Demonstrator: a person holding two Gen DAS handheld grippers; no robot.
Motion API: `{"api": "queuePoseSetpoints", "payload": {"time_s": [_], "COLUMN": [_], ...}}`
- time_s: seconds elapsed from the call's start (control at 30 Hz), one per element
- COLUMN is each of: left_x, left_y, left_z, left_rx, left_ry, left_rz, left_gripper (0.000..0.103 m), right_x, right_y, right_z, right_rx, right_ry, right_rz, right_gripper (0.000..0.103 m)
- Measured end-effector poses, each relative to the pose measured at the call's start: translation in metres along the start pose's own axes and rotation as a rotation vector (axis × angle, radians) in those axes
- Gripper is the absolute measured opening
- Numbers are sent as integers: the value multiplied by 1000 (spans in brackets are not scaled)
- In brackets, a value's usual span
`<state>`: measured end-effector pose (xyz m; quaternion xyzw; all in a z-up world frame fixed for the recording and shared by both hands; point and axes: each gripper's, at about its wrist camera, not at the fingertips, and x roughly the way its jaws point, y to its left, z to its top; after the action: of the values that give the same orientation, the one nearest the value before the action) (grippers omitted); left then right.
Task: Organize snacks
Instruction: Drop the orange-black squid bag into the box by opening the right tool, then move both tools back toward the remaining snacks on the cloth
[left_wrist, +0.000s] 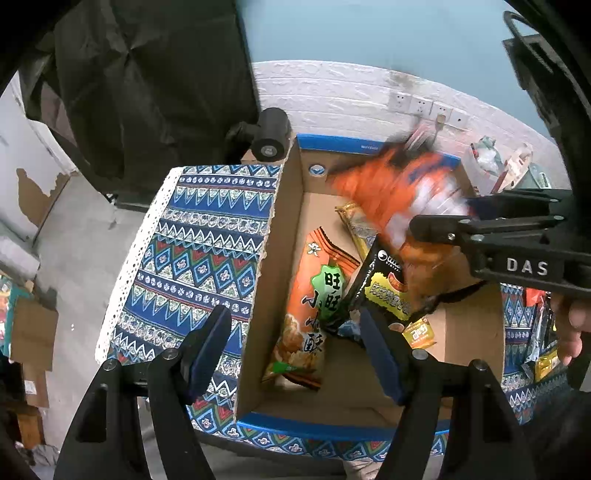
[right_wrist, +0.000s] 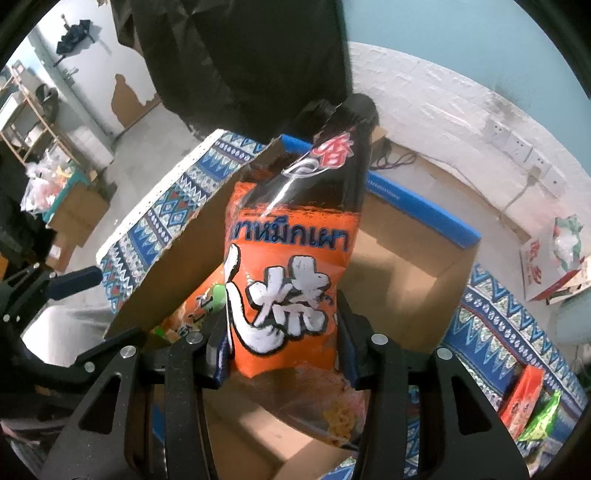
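Now the right hand-held gripper (right_wrist: 282, 354) grips the orange bag (right_wrist: 291, 280) over the box (right_wrist: 406, 288) — next, release; left hand-held gripper (left_wrist: 295, 350) gapes empty.

My left camera looks steeply down, close over the box's (left_wrist: 284, 229) left wall, wall sockets (left_wrist: 424, 105) at one o'clock. My right camera faces the same way, nearer, bag (right_wrist: 291, 280) filling centre. Both share box (right_wrist: 406, 295), cloth (left_wrist: 207, 236) and brick wall (right_wrist: 443, 99).
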<state>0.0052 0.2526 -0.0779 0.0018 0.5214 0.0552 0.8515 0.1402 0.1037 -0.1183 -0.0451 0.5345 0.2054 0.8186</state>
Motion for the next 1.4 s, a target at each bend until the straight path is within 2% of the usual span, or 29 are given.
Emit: {"api": "queuePoseSetpoints", "payload": {"time_s": [0.13, 0.47, 0.8, 1.07, 1.3, 1.4], "left_x": [-1, -6, -17, -24, -28, -28], "left_y": [-3, -28, -74, -120, -173, -199], "left_z": [1, 4, 8, 5, -5, -10], "left_rx": [5, 48, 133, 211, 327, 369], "left_ry": [-4, -7, -19, -2, 2, 25], "left_rz": [-12, -56, -89, -140, -160, -192], "left_gripper": [74, 74, 74, 74, 74, 74], "right_x": [-11, -44, -83, -115, -139, -147], "right_y": [1, -17, -50, -89, -125, -140], "right_z": [-1, -17, -56, -96, -141, -162], "right_rx": [-7, 25, 91, 169, 234, 264], "right_ry": [-40, -68, -66, -61, -42, -34], "right_rz": [-46, -108, -155, -205, -236, -255], "right_gripper": [80, 81, 81, 81, 81, 81]}}
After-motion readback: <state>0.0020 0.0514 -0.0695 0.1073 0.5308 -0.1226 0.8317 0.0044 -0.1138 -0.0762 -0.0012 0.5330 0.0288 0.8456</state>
